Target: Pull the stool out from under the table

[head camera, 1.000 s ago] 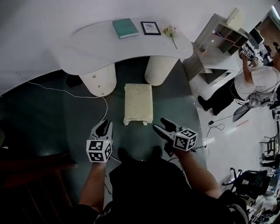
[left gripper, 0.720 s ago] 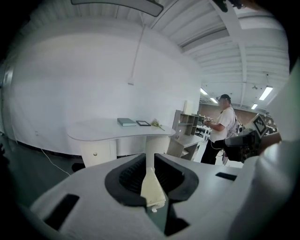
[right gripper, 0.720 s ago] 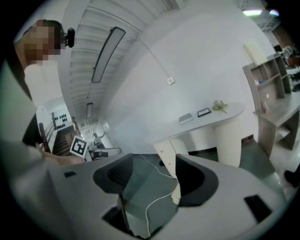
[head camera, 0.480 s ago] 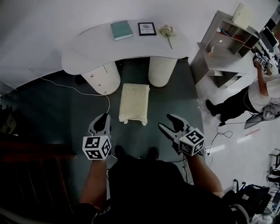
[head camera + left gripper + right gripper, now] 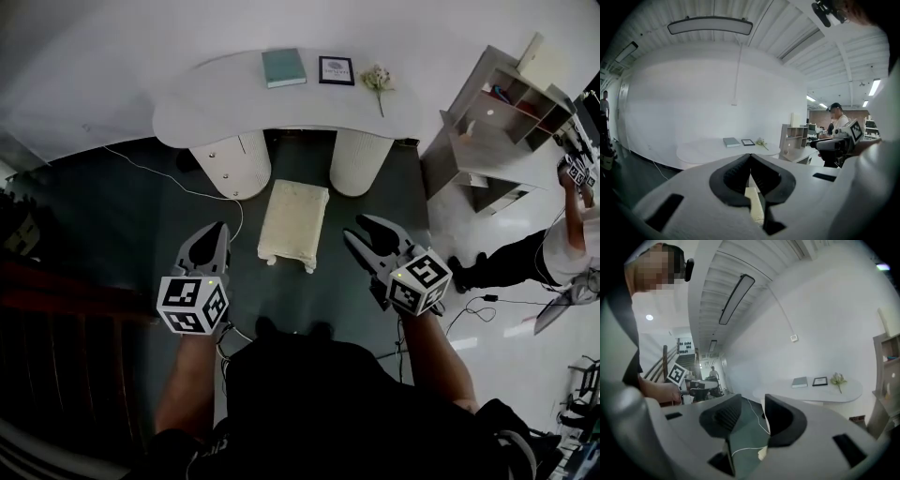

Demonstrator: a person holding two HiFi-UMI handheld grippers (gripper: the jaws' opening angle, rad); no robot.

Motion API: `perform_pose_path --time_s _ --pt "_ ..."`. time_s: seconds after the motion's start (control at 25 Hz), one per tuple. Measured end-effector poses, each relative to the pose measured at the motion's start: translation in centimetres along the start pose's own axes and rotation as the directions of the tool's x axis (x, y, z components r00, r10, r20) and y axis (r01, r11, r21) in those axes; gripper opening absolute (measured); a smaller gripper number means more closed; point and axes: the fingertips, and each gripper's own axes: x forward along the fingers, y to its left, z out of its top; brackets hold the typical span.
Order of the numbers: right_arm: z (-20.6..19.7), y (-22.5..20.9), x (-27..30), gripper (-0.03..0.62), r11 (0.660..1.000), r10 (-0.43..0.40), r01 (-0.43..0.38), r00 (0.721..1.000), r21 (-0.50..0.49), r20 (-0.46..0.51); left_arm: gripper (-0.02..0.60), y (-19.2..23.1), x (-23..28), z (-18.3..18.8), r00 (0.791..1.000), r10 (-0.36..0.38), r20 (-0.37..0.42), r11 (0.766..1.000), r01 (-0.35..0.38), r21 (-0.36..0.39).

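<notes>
A: How many stools?
B: One stool [image 5: 294,225], at twelve o'clock. One table [image 5: 216,98] beyond it, on two pedestals [image 5: 230,167].
A: On the top?
B: One book [image 5: 284,67], one picture frame [image 5: 337,70], one flower sprig [image 5: 378,80].
A: Else?
B: Two grippers, left gripper [image 5: 216,232] and right gripper [image 5: 352,227]; one shelf unit [image 5: 497,122] at two o'clock.

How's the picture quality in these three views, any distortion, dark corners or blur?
Head view: fisheye bend, black corners, the cream cushioned stool and the curved white table are sharp and evenly lit. Left gripper view: ceiling lines bow, and the shut left claw close to the lens looks soft. Right gripper view: tilted horizon, dark vignetted rim.
</notes>
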Motion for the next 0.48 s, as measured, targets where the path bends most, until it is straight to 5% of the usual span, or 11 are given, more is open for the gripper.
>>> perform_pose_path --time_s 0.24,0.48 --pt "4.8 2.5 2.6 0.143 0.997 0.030 -0.027 0.998 -0.076 0.046 0.000 1.9 -0.2 3.3 0.999 -0.037 0.034 0.999 0.035 0.035" --pt "7.6 3.6 3.3 0.104 0.994 -0.057 0.068 0.991 -0.089 0.122 0.000 4.7 -0.6 6.1 0.996 -0.048 0.081 0.996 0.042 0.074"
